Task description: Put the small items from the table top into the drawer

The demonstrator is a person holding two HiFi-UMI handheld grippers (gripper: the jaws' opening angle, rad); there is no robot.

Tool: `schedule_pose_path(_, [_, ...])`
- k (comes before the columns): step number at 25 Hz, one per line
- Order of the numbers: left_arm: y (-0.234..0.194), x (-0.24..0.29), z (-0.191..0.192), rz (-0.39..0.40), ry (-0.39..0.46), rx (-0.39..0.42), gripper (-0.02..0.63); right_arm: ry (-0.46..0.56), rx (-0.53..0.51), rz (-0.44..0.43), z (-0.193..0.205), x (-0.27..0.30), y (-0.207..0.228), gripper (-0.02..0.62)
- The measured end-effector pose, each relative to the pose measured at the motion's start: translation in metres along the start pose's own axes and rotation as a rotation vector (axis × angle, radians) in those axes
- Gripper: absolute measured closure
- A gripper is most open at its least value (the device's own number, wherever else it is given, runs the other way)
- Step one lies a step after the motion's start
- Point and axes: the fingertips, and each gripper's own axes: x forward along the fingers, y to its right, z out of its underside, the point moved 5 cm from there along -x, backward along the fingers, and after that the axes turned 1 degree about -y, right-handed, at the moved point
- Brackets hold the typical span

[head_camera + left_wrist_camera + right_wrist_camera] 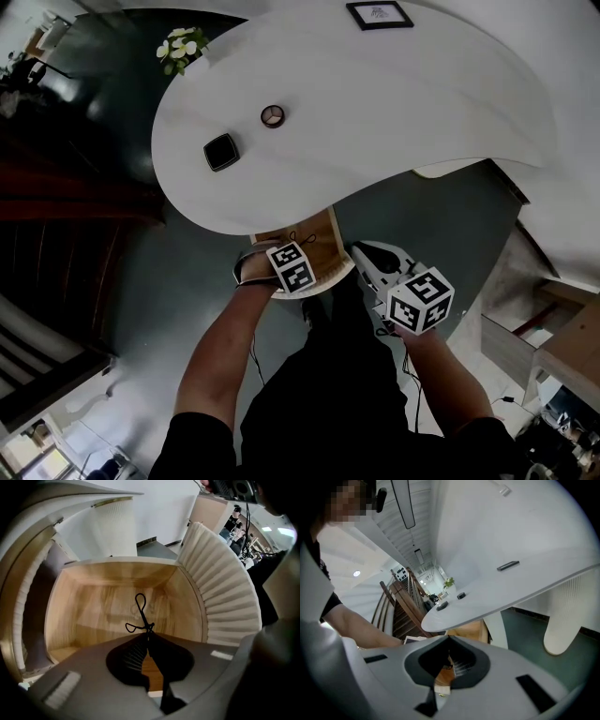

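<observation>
Under the white table point(375, 103) the wooden drawer point(323, 242) stands pulled out. My left gripper point(296, 251) hangs over it, shut on a thin black looped wire item point(140, 616) that sticks out from the jaw tips above the drawer floor point(89, 611). The left gripper point(149, 633) pinches the item's lower end. My right gripper point(358, 249) is beside the drawer's right side, and in its own view the right gripper point(449, 638) looks shut with nothing in it. A black square item point(221, 152) and a round brown item point(273, 116) lie on the table top.
A framed picture point(379, 14) lies at the table's far edge, and white flowers point(181, 47) are at its left end. A ribbed white table leg point(220, 597) curves round the drawer's right side. Dark wooden stairs point(405, 606) are beyond the table. Floor is grey-green.
</observation>
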Motion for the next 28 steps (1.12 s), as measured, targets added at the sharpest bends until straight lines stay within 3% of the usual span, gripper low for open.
schedule_pose_path(6, [0.002,0.009,0.000,0.031,-0.021,-0.017,0.580,0.003,0.009,0.013,0.005,-0.007,0.007,0.583])
schedule_pose_path(11, [0.002,0.008,-0.002,0.059,0.012,-0.053,0.577,0.012,0.019,0.033,0.006,-0.012,0.016,0.583])
schedule_pose_path(14, [0.001,0.003,-0.005,0.065,0.054,-0.074,0.576,0.015,0.019,0.038,0.006,-0.012,0.017,0.583])
schedule_pose_path(17, [-0.001,-0.009,-0.007,0.052,0.106,-0.111,0.497,0.013,0.011,0.038,0.004,-0.011,0.014,0.583])
schedule_pose_path(28, [-0.005,-0.110,0.018,-0.044,0.365,-0.309,0.497,0.021,-0.075,0.010,-0.029,-0.013,-0.049,0.583])
